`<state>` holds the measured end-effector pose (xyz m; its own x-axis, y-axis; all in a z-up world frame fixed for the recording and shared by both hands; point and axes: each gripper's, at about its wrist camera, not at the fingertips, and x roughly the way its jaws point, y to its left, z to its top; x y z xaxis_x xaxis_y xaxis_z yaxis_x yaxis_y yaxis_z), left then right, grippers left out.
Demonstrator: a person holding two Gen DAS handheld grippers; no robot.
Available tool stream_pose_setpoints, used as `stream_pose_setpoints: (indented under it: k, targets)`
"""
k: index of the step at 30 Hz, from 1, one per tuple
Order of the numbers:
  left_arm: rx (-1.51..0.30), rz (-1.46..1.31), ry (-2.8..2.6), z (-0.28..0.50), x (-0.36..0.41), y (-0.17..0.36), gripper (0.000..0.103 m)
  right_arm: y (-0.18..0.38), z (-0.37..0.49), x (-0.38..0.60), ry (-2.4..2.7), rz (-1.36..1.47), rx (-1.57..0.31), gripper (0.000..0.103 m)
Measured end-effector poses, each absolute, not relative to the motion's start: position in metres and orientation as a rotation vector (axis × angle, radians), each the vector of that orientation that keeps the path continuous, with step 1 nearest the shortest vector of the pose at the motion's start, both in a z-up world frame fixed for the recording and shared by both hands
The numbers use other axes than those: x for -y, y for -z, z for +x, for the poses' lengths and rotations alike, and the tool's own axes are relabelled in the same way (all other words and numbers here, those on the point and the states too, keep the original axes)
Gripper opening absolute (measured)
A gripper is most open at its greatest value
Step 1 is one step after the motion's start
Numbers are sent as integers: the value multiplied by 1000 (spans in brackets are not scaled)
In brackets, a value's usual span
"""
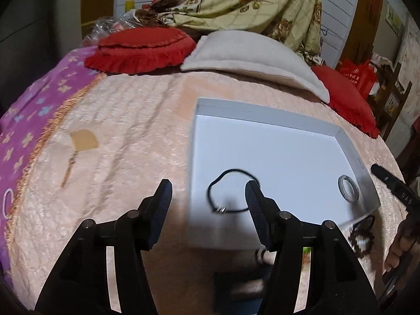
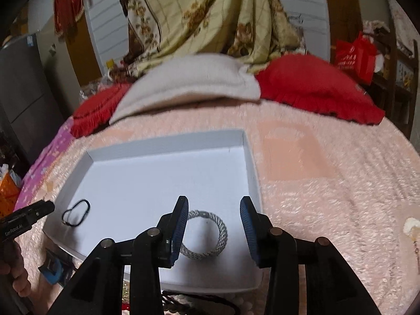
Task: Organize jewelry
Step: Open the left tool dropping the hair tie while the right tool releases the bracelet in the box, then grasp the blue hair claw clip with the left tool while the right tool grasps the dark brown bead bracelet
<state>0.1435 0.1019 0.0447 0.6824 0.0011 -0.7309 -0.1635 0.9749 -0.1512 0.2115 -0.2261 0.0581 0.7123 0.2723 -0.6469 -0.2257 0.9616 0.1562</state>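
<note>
A shallow white box (image 1: 262,111) (image 2: 168,141) lies on the pink bedspread. In it lie a thin black cord bracelet (image 1: 225,186) (image 2: 76,213) with a small metal clasp and a silver woven bracelet (image 1: 348,189) (image 2: 210,236). My left gripper (image 1: 208,197) is open and empty, hovering over the box's left edge just above the cord bracelet. My right gripper (image 2: 214,214) is open and empty, its fingers on either side of the silver bracelet, above it. A dark beaded bracelet (image 1: 361,236) lies outside the box at its near right corner.
Red frilled cushions (image 1: 141,50) (image 2: 315,86) and a beige pillow (image 1: 252,57) (image 2: 189,84) lie behind the box. A floral quilt (image 1: 236,0) hangs at the back. A purple sheet (image 1: 31,110) covers the bed's left side. A white ring (image 1: 8,202) lies at the far left.
</note>
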Motion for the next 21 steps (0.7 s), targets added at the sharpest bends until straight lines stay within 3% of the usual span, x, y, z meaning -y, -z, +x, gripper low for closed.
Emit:
stream_pose_setpoints:
  k: [2,9,21]
  targets:
    - [-815,-215,-86,130,-101,-43,67,-64,197,230,-272,83,-700,41]
    - [-799,-171,-42,80,-73,-35,69,-54,144,255,-247,94,-745,45]
    - [-852,-134,-44,79,-49,-15,69,-15,105,258,-280,11,-864,45]
